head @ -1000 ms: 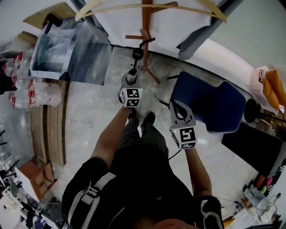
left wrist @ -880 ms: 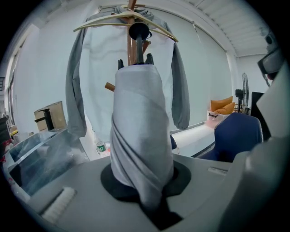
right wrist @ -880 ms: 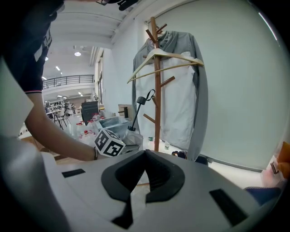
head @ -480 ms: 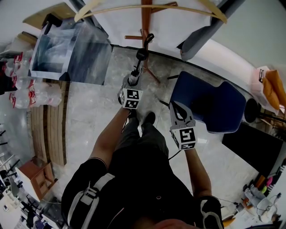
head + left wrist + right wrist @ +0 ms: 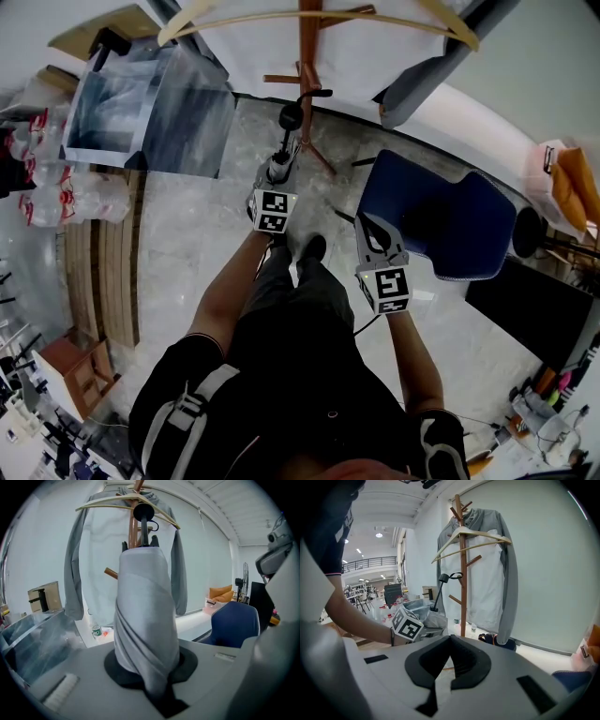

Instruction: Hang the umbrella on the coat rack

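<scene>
A pale, glossy stone floor (image 5: 187,244) with cloudy veining spreads under everything. From it rises the coat rack (image 5: 462,573), a slim round pole of reddish wood with short angled pegs. A curved pale wooden hanger (image 5: 473,538) near its top carries a soft grey and white jacket (image 5: 487,573) with limp, hanging sleeves. To the right stands a chair (image 5: 441,220) with a rounded, deep blue fabric seat.

The umbrella (image 5: 145,620) is folded, its smooth grey cloth wrapped in diagonal pleats around a thin dark shaft that ends in a round black handle (image 5: 143,512) with a thin loop. It points up towards the rack, and the handle sits close to the pole among the lower pegs. Whether the loop touches a peg cannot be told.

The left gripper (image 5: 277,178) pinches the bundled cloth at the umbrella's lower end between its black pads. The right gripper (image 5: 450,639) is held apart near the chair, its matte black jaw tips meeting with nothing between them.
</scene>
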### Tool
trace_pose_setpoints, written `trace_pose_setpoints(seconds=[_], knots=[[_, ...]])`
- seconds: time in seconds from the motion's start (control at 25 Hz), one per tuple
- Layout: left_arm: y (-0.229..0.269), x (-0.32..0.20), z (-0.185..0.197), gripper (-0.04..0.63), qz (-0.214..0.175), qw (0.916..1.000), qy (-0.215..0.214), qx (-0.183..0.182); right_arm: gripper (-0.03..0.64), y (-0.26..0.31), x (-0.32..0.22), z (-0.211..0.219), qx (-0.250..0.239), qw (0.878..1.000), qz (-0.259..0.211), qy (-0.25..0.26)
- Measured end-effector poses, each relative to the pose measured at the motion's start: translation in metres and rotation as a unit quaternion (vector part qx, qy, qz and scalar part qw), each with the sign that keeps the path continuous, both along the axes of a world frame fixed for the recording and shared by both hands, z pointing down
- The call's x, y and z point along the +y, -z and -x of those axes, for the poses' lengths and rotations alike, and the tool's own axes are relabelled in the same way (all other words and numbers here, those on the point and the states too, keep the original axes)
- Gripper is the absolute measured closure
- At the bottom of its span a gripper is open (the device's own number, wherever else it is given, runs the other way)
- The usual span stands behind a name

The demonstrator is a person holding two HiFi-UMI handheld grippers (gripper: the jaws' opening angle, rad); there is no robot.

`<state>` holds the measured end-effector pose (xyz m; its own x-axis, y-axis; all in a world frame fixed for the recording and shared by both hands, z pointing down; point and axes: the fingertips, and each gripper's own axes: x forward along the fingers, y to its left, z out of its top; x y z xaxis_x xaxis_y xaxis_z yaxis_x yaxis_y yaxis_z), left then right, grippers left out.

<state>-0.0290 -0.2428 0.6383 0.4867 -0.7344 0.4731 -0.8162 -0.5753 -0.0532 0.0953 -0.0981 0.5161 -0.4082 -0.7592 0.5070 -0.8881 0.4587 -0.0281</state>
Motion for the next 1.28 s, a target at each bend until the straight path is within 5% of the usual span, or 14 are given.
trace_pose_setpoints(seconds=[0.4, 1.28], knots=[[0.002, -0.006, 0.005, 0.541, 0.027, 0.9993, 0.008, 0.023, 0.618, -0.002, 0.001, 0.000, 0.002, 1.000, 0.009, 0.001], [0.002, 0.030, -0.017, 0.541, 0.063, 0.9937, -0.079, 0.047, 0.618, -0.004, 0.000, 0.010, 0.003, 1.000, 0.023, 0.005]])
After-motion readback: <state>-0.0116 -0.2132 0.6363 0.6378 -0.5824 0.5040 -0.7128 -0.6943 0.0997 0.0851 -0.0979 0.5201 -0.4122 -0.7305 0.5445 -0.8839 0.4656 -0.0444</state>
